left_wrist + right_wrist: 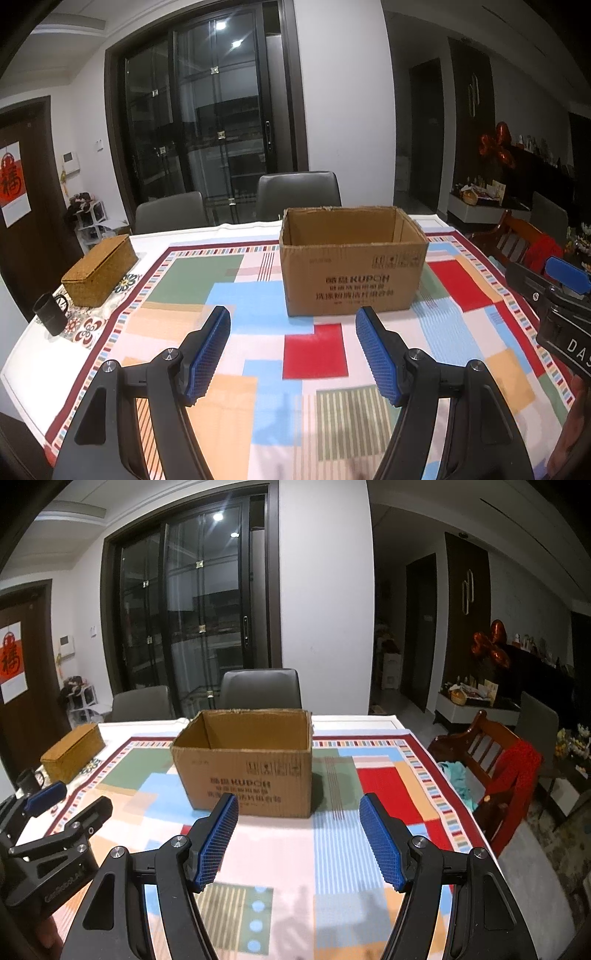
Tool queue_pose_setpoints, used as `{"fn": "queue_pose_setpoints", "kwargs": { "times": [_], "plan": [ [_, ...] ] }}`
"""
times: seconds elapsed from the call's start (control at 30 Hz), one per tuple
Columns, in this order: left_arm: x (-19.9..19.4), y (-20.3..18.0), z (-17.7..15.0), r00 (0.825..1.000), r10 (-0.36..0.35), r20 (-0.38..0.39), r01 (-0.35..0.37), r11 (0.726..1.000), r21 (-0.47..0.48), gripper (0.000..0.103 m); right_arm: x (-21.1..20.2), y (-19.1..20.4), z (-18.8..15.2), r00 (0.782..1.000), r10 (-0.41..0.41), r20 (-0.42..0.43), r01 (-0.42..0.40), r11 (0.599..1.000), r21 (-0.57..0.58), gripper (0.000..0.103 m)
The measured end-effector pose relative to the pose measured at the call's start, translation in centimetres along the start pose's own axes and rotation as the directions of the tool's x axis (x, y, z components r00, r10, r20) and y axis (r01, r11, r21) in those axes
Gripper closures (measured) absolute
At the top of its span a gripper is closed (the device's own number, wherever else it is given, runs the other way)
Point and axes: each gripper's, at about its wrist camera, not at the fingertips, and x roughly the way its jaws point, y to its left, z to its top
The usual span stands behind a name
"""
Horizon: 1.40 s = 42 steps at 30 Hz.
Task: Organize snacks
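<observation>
Night is showing black through the tall sliding glass doors (207, 122) behind a dining table (424, 221) that is wearing a patchwork tablecloth (258, 295) of red, blue, green and peach blocks. An open cardboard box (351, 266) is standing upright toward the far middle of the cloth, its flaps out of the way and the part of its inside that shows looking bare; no snacks are showing anywhere in either view. A woven lidded basket (99, 273) is sitting at the table's far left corner area, with a black mug (51, 314) just in front of it near the edge. Two grey chairs (295, 192) are standing behind the table, and a wooden chair (491, 771) with a red garment draped on it is waiting at the right side.

The left gripper (291, 350) is hovering over the cloth on the near side of the box, its blue pads parted wide and holding nothing. The right gripper (299, 834) is hanging beside it, likewise spread with nothing between its pads, and the box is sitting just beyond its fingertips (369, 808)
</observation>
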Motion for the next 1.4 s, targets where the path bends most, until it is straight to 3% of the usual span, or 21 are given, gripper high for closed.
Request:
{"fn": "queue_pose_setpoints", "kwargs": {
  "times": [0.87, 1.4],
  "plan": [
    [-8.1, 0.3, -7.1, 0.999, 0.043, -0.01, -0.043, 0.999, -0.025, 0.033, -7.4, -0.3, -6.5, 1.0, -0.008, -0.025, 0.007, 1.0, -0.017, 0.034],
    [-9.8, 0.6, -7.9, 0.997, 0.079, 0.013, -0.078, 0.996, -0.035, 0.031, -8.7, -0.9, -7.2, 0.999, -0.037, -0.007, 0.037, 0.999, -0.007, 0.033]
  ]
}}
